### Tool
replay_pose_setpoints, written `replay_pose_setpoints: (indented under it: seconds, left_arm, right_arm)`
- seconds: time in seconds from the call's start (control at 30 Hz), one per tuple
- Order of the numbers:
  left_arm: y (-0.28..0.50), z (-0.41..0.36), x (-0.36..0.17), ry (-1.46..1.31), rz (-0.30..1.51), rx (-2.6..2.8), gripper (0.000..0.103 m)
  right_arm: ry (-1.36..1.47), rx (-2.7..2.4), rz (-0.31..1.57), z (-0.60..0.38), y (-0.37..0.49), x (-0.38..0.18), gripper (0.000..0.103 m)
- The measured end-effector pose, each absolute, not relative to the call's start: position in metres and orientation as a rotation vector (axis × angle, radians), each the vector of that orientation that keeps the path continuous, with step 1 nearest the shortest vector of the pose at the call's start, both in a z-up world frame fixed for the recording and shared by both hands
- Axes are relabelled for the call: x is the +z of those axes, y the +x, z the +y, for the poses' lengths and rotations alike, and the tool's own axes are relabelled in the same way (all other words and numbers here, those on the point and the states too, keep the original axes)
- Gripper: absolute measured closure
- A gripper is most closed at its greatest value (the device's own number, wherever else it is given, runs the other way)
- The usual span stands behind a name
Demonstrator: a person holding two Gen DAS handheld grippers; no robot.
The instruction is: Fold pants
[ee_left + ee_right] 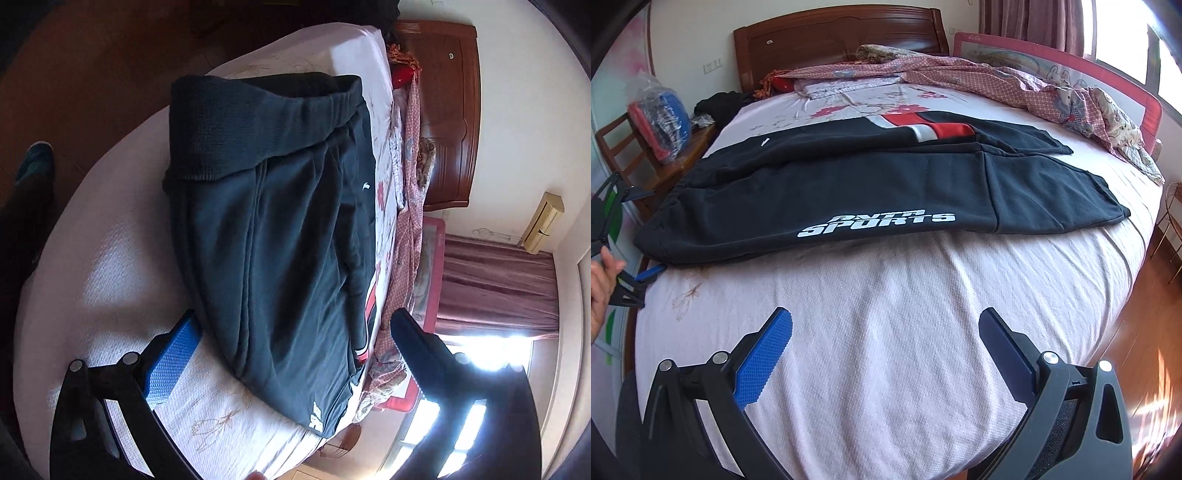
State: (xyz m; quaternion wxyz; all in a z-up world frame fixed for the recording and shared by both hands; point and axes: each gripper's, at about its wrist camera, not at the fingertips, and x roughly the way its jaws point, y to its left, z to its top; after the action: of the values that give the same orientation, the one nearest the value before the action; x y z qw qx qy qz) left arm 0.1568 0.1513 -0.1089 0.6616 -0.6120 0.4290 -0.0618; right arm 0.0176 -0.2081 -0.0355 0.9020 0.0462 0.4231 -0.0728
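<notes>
While dark track pants (871, 192) lie half-folded on the bed (886, 314), left gripper (291, 354) and right gripper (886, 354) gape wide; gripping the waistband likely comes next.

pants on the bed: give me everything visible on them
The black pants lie flat across the bed, legs stacked one over the other. Fabric looks like soft fleece, with a gathered elastic waistband, white "SPORTS" lettering on the near leg and a red-and-white stripe on the far one. The lower-leg ends point toward the red bed rail. The open left gripper straddles one end; no pad visibly grips the cloth. The right gripper hangs clear, open.
</notes>
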Motion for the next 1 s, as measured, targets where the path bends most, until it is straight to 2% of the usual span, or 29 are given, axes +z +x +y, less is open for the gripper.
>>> replay_pose_setpoints:
  seconds: [0.37, 0.4, 0.43, 0.47, 0.5, 0.53, 0.63, 0.8, 1.0]
  left_arm:
    - [0.166, 0.163, -0.108, -1.455, 0.931, -0.053, 0.003]
    - [0.164, 0.163, -0.107, -1.447, 0.933, -0.047, 0.017]
    - [0.165, 0.162, -0.108, -1.412, 0.961, -0.022, 0.051]
    - [0.169, 0.161, -0.109, -1.385, 0.996, -0.005, 0.064]
    - [0.173, 0.16, -0.112, -1.352, 1.029, -0.002, 0.083]
    - [0.174, 0.161, -0.113, -1.323, 1.045, 0.012, 0.094]
    - [0.173, 0.164, -0.117, -1.329, 1.048, 0.024, 0.095]
    - [0.169, 0.169, -0.112, -1.332, 1.035, 0.011, 0.096]
    - [0.162, 0.171, -0.11, -1.308, 1.027, -0.012, 0.095]
  right_arm:
    - [0.107, -0.138, 0.881, -0.208, 0.02, -0.03, 0.003]
    - [0.112, -0.141, 0.879, -0.21, 0.02, -0.029, 0.003]
    - [0.124, -0.145, 0.877, -0.214, 0.02, -0.027, 0.003]
    - [0.14, -0.15, 0.875, -0.219, 0.02, -0.026, 0.003]
    - [0.157, -0.153, 0.875, -0.224, 0.02, -0.024, 0.003]
    - [0.174, -0.153, 0.879, -0.23, 0.021, -0.023, 0.003]
    - [0.227, -0.154, 0.885, -0.261, 0.024, -0.019, 0.003]
    - [0.639, -0.167, 0.889, -0.378, 0.032, -0.026, 0.003]
    - [1.002, -0.154, 0.785, -0.48, 0.05, -0.04, 0.003]
